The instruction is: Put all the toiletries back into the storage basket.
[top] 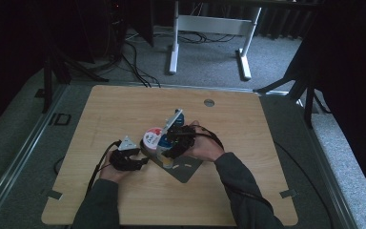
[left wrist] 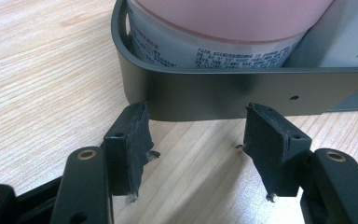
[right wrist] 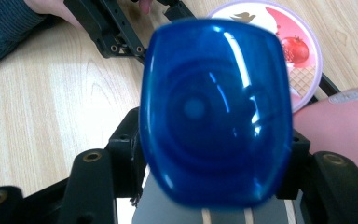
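Working at a wooden table [top: 124, 109] with a two-jaw tool in each hand, seen from above amid a dim room. Brings the left gripper [top: 143, 160] low to the tabletop, right up against the near, rounded end of a dark metal tray [top: 186, 169], with its jaws set fairly wide and nothing between them. Shows, from the left gripper view, that same left gripper [left wrist: 196, 140] with torn black pads [left wrist: 135, 140] just short of the tray's curved rim [left wrist: 214, 88], close but not clearly touching. Reveals behind the rim a pink-lidded tub [left wrist: 214, 37] standing inside the tray, printed label facing out, beside a pale carton [left wrist: 349, 37]. Places the right gripper [top: 174, 140] over the middle of the tray, above the packed items. Looks, from the right gripper view, straight down on a glossy blue cap [right wrist: 214, 121], sitting squarely between the jaws of the right gripper [right wrist: 214, 154] and spanning the whole gap from one black pad to the other. Cannot tell whether those pads press on the cap or merely flank it. Sets the blue cap [top: 164, 141] in the tray just beside the pink-lidded tub [right wrist: 293, 51], with a rounded pink container [right wrist: 340, 130] close on its other side.
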Demonstrator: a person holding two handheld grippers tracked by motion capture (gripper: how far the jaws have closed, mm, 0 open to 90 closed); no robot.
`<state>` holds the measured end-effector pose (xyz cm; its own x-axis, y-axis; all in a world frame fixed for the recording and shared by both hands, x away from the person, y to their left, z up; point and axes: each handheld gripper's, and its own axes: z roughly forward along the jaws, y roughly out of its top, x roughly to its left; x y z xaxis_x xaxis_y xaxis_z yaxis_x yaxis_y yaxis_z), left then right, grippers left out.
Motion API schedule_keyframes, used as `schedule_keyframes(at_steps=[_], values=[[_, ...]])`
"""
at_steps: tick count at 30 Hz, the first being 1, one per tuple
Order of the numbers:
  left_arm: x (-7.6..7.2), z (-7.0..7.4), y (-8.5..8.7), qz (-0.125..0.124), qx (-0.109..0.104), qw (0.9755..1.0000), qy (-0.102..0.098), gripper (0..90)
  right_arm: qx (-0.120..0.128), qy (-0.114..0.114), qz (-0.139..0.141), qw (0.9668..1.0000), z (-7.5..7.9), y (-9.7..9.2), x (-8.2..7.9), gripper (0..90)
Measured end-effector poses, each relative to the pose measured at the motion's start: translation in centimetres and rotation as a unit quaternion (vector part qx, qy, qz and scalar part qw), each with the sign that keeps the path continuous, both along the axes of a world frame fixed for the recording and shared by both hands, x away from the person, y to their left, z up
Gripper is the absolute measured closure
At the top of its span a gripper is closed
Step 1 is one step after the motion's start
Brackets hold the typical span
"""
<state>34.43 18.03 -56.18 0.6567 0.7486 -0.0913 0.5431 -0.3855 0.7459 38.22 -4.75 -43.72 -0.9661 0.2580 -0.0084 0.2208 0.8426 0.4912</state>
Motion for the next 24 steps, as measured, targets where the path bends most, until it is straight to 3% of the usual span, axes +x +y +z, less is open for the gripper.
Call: schedule_keyframes(at_steps=[24], values=[[0.0,0.0,0.0,0.000,-0.001,1.0000,0.000,40.7,0.003,0.003,-0.022,0.9998,-0.9,-4.5,-0.4,41.3]])
